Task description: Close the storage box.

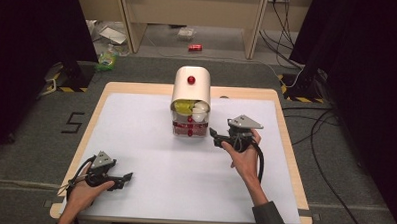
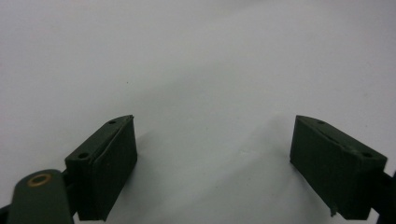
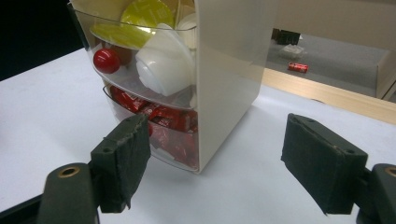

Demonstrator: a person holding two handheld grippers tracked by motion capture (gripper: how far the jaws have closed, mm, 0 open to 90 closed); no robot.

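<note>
One cream, round-topped plastic dispenser (image 1: pixel 191 89) stands at the table's (image 1: pixel 135 140) twelve o'clock, with two clear curved drawers, each with a red ball knob: yellow and white pods above, glossy red packets below. The right gripper (image 1: pixel 216 136) at its four o'clock gapes empty; the left gripper (image 1: pixel 125 179), at seven o'clock, too.

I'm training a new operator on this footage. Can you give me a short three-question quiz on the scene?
1. True or false: the right gripper has its jaws shut on the lower drawer.
2. What fills the lower drawer of the drawer cabinet: A) red packets, B) blue pens, C) keys?
3. What lies under the left gripper?

Key:
1. False; the jaws stand open beside it.
2. A.
3. Bare white table cover.
</note>
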